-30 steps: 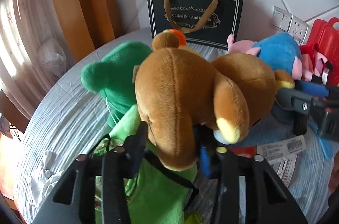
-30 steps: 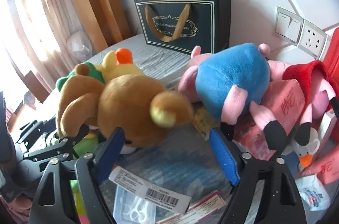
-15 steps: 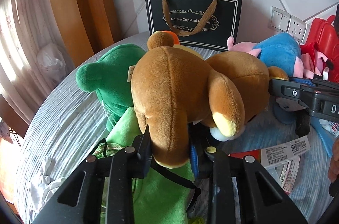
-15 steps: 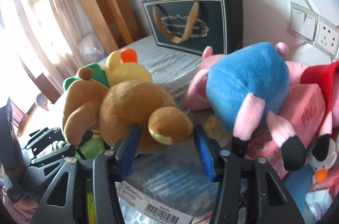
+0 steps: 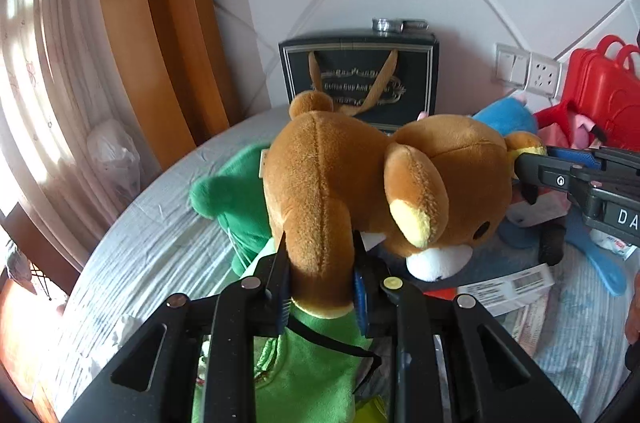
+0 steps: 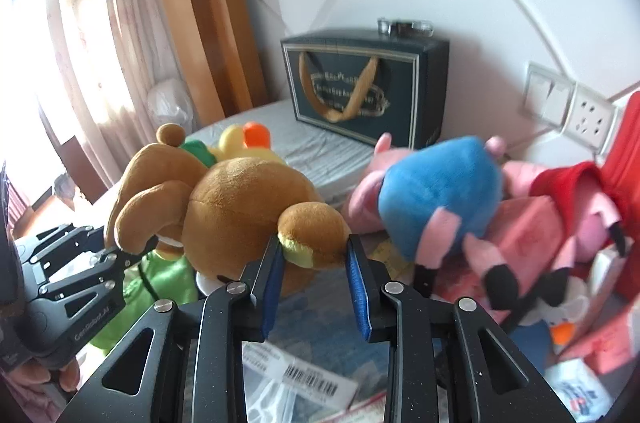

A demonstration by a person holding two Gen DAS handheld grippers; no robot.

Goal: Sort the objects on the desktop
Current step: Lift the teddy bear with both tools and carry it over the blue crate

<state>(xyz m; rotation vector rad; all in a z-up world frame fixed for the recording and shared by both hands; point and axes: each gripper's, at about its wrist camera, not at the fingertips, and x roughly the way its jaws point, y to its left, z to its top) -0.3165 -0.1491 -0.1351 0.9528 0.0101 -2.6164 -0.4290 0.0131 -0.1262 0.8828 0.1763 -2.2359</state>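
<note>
White padded wall panels and a dark gift bag (image 5: 360, 83) back a table under a pale striped cloth (image 5: 152, 247), crowded with soft toys. Over it a brown teddy bear (image 5: 360, 179) hangs between 2 grippers: the left gripper (image 5: 320, 283) is closing its jaws tight on 1 leg, above a green plush toy (image 5: 236, 199). The right gripper (image 6: 312, 267) is clamped shut on the bear's ear, beside a blue and pink pig toy (image 6: 436, 191).

Right gripper (image 6: 314, 249) jaws closed from wide apart onto brown bear (image 5: 380, 183) ear, left gripper (image 5: 320, 277) jaws closing tighter on bear leg, bear apparently raised clear of green plush (image 5: 236, 195)
</note>
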